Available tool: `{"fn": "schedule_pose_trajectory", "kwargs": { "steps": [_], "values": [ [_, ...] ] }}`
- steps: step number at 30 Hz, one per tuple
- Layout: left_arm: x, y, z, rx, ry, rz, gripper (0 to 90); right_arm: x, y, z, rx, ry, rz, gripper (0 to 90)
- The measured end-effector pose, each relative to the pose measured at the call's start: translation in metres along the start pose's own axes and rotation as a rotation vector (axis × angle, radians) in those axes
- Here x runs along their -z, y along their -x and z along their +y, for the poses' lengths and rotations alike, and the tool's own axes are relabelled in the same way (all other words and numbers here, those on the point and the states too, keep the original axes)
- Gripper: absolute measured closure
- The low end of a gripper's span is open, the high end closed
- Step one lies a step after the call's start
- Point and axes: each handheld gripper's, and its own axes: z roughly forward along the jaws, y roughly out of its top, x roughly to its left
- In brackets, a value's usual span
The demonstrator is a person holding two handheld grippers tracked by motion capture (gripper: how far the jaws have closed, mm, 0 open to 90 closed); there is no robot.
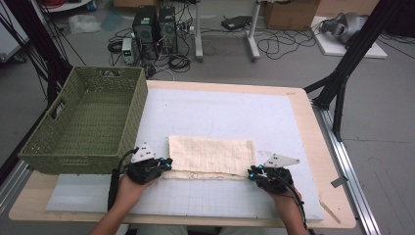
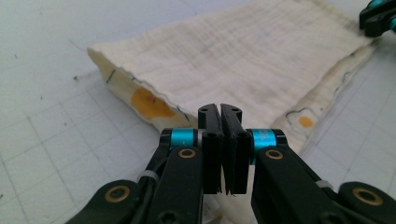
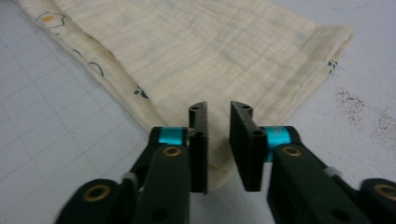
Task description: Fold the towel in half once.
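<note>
The folded cloth (image 1: 211,155) is lying flat at the lower centre of the tabletop (image 1: 298,105), right of the green basket (image 1: 88,122). The left tongs (image 1: 165,164) are sitting at its lower left corner, jaws together, clamping the cloth's edge. The right tongs (image 1: 251,172) are sitting at its lower right corner, jaws slightly apart with the corner between them.

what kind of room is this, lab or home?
Most likely a lab or data-collection workspace, not a home: a gridded mat covers the table, desktop PC towers and loose cables sit on the floor behind, and black tripod legs stand beside it.
</note>
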Motion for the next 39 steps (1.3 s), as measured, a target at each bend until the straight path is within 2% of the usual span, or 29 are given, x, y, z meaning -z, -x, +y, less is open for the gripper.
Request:
{"fn": "schedule_pose_trajectory", "kwargs": {
  "steps": [1, 3, 7, 9, 10, 12, 14, 16, 18, 21, 25, 26, 29, 31, 32, 34, 35, 37, 39],
  "values": [
    [0.002, 0.000, 0.001, 0.003, 0.009, -0.007, 86.8, 0.001, 0.000, 0.000, 0.000, 0.001, 0.006, 84.2],
    [0.004, 0.001, 0.004, 0.007, 0.033, -0.018, 86.8, 0.002, -0.001, 0.000, 0.015, 0.002, 0.000, 89.5],
    [0.011, 0.002, 0.008, 0.020, 0.069, -0.031, 86.8, 0.004, -0.004, 0.004, 0.031, 0.028, -0.001, 89.5],
    [0.014, 0.002, 0.008, 0.027, 0.074, -0.036, 86.9, 0.005, -0.005, 0.005, 0.032, 0.029, 0.003, 75.8],
    [0.015, 0.002, 0.008, 0.030, 0.076, -0.033, 86.9, 0.004, -0.004, 0.006, 0.026, 0.023, 0.022, 67.1],
    [0.016, 0.002, 0.008, 0.033, 0.072, -0.036, 86.9, -0.001, -0.006, 0.004, 0.031, -0.002, 0.037, 65.4],
    [0.018, 0.002, 0.007, 0.030, 0.065, -0.032, 87.0, -0.005, -0.007, 0.003, 0.043, -0.038, 0.031, 71.9],
    [0.018, 0.002, 0.006, 0.033, 0.065, -0.030, 87.1, -0.005, -0.007, 0.003, 0.053, -0.041, 0.038, 83.0],
    [0.020, 0.002, 0.006, 0.036, 0.068, -0.031, 87.2, -0.001, -0.009, 0.006, 0.075, -0.015, 0.033, 85.7],
    [0.023, 0.002, 0.005, 0.039, 0.067, -0.031, 87.2, 0.004, -0.009, 0.008, 0.079, 0.010, 0.029, 86.4],
    [0.025, 0.005, 0.002, 0.042, 0.043, -0.023, 87.2, 0.010, -0.010, 0.008, 0.091, 0.016, 0.052, 86.4],
    [0.024, 0.006, -0.001, 0.044, 0.029, -0.022, 87.1, 0.011, -0.011, 0.008, 0.092, 0.008, 0.068, 86.4],
    [0.019, 0.005, -0.009, 0.045, -0.032, -0.001, 87.1, 0.009, -0.013, 0.005, 0.101, -0.019, 0.079, 86.0],
    [0.013, 0.004, -0.012, 0.049, -0.068, 0.018, 85.9, 0.007, -0.012, 0.004, 0.100, -0.032, 0.068, 78.0],
    [0.011, 0.004, -0.012, 0.054, -0.077, 0.026, 80.9, 0.007, -0.010, 0.004, 0.085, -0.026, 0.075, 75.5],
    [0.010, 0.004, -0.008, 0.047, -0.065, 0.049, 66.9, 0.012, -0.007, 0.005, 0.052, 0.020, 0.064, 65.7],
    [0.011, 0.003, -0.005, 0.047, -0.054, 0.066, 60.3, 0.015, -0.005, 0.005, 0.028, 0.046, 0.045, 60.4],
    [0.010, -0.001, 0.001, 0.075, -0.021, 0.081, 50.1, 0.018, 0.002, 0.006, -0.023, 0.086, -0.010, 53.9],
    [0.007, -0.006, 0.006, 0.095, -0.011, 0.089, 47.1, 0.016, 0.007, 0.005, -0.059, 0.082, -0.070, 50.2]
  ]
}}
